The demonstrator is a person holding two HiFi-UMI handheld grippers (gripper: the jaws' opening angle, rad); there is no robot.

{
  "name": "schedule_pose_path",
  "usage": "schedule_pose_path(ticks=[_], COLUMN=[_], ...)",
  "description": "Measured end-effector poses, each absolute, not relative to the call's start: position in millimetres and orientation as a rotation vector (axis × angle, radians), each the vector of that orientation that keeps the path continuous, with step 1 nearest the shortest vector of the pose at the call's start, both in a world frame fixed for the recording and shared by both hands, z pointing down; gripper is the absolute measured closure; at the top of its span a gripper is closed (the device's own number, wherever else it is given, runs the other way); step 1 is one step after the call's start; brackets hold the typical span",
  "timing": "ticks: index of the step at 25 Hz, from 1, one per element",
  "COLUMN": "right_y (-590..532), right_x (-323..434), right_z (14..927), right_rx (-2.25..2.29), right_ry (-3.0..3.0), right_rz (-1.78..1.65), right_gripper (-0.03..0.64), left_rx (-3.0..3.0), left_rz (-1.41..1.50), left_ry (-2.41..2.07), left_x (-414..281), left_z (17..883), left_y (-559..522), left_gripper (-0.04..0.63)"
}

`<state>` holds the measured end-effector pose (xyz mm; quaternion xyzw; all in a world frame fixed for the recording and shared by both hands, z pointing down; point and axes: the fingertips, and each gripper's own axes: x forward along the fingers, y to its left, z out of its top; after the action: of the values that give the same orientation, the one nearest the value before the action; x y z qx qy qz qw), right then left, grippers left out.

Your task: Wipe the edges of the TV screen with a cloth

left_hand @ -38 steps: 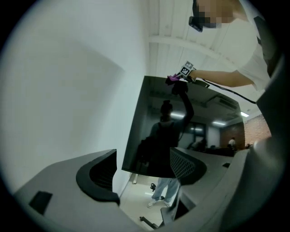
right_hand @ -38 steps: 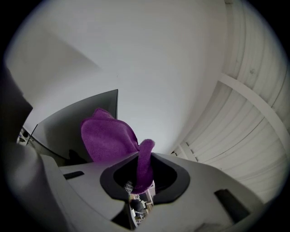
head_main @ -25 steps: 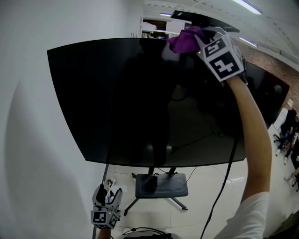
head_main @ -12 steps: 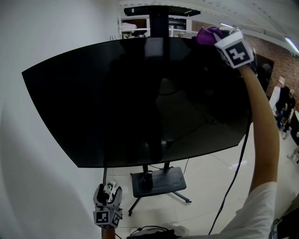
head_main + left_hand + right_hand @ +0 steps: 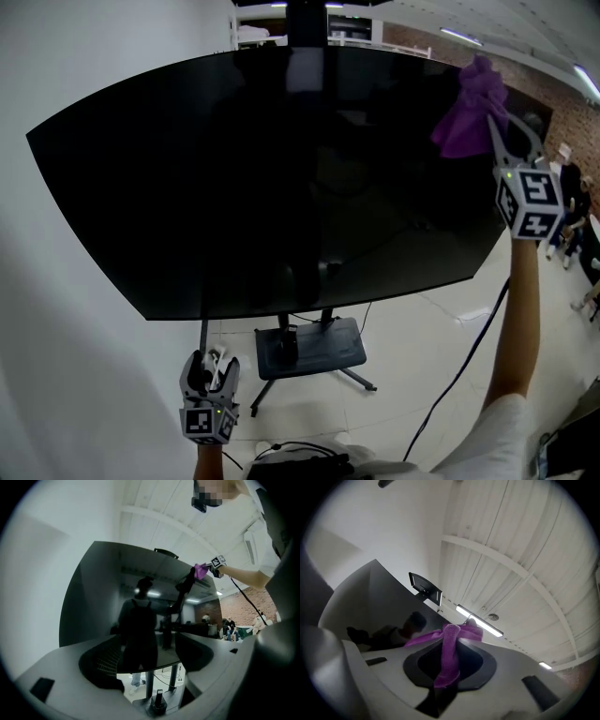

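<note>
Your right gripper (image 5: pixel 499 127) pinches the purple cloth (image 5: pixel 467 117) against the TV screen (image 5: pixel 253 178), upper right; your left gripper (image 5: pixel 212 364), lower left, stands wide open.

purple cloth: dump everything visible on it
The purple cloth is soft, fuzzy-looking fabric, crumpled into a bunch. The right gripper is shut on it: one strip runs back between the jaws, the rest fans out past the tips. It sits high up, against the TV screen near its upper right edge.
</note>
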<state>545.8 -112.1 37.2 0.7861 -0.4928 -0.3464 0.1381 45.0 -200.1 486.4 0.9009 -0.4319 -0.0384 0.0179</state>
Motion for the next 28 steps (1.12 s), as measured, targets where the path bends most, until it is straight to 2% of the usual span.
schedule_pose_path(ticks=[10,19,28], right_y=[-63.3,-90.1,-122.7], right_x=[474.2,411.8,360.4], right_z=[252.3,405.8,449.0], right_rx=[2.409,2.516,2.352], right_ry=[-1.735,-1.959,-2.073], right_rz=[-0.986,-0.511,-0.398], right_gripper=[0.561,0.563,0.566], left_rx=[2.885,2.904,2.866], left_rz=[-0.103,-0.048,-0.088], left_ry=[-1.245,-1.292,-1.347], left_x=[88.5,85.7,76.4], left_z=[472.3,487.2,469.5], left_y=[-190.2,-205.8,-210.5], left_gripper=[0.241,0.241,0.241])
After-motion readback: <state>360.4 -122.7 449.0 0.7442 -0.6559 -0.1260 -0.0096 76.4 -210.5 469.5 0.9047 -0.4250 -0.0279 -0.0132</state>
